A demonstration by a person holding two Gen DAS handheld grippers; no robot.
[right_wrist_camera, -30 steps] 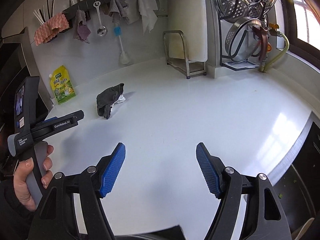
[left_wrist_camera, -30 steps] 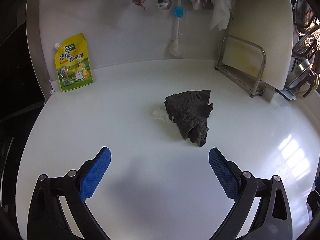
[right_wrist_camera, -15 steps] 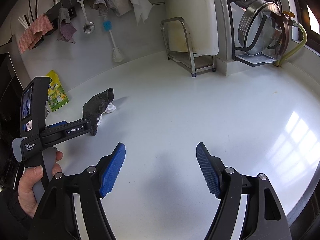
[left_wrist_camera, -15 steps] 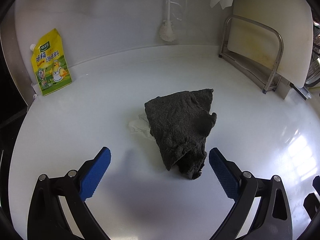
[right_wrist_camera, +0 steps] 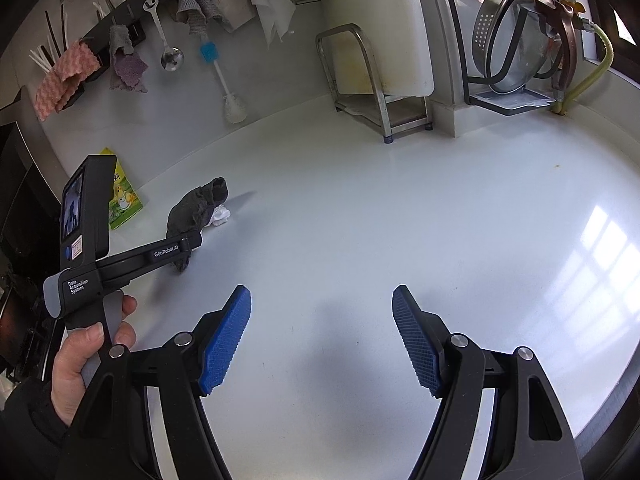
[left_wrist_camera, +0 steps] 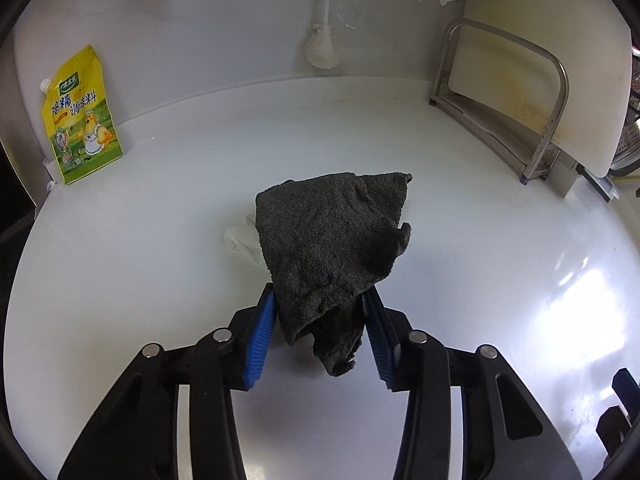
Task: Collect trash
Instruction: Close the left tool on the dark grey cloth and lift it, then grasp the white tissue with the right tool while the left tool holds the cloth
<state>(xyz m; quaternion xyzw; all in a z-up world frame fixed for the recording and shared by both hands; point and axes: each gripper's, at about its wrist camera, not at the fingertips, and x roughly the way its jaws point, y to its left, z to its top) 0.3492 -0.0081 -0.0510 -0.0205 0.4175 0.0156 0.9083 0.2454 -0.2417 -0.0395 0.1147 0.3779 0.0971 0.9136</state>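
Left gripper [left_wrist_camera: 319, 330]: jaws closing, the near corner of the dark grey cloth [left_wrist_camera: 332, 248] between the two blue fingers [left_wrist_camera: 260, 340]. Both pads lie against the cloth's sides, so the fingers stand narrow and pinch the fabric. The cloth's loose tip hangs just behind the fingertips, toward the camera; the bulk of it rises ahead of the fingers in a crumpled peak on the white table [left_wrist_camera: 160, 240].

A crumpled white tissue [left_wrist_camera: 242, 240] lies on the table ahead of the left finger, touching the cloth's left edge and partly tucked under it. No finger touches it.

Further ahead and to the left of the left gripper, a yellow seasoning pouch [left_wrist_camera: 80, 120] leans upright against the back wall. Straight ahead, a white bottle brush [left_wrist_camera: 322, 48] hangs on the wall. Ahead and to the right, a metal rack [left_wrist_camera: 520, 120] holds a white cutting board [left_wrist_camera: 560, 40] on edge.

Right gripper [right_wrist_camera: 322, 336]: fingers spread wide, nothing between them, only bare table under the gap. Cloth and tissue sit well ahead of its left finger, far from its reach. In the right wrist view, a hand [right_wrist_camera: 86, 356] grips the handle of the left gripper, to the left of the right gripper's left finger.

Ahead and to the right of the right fingers, a steel colander [right_wrist_camera: 516, 36] stands in a wire holder
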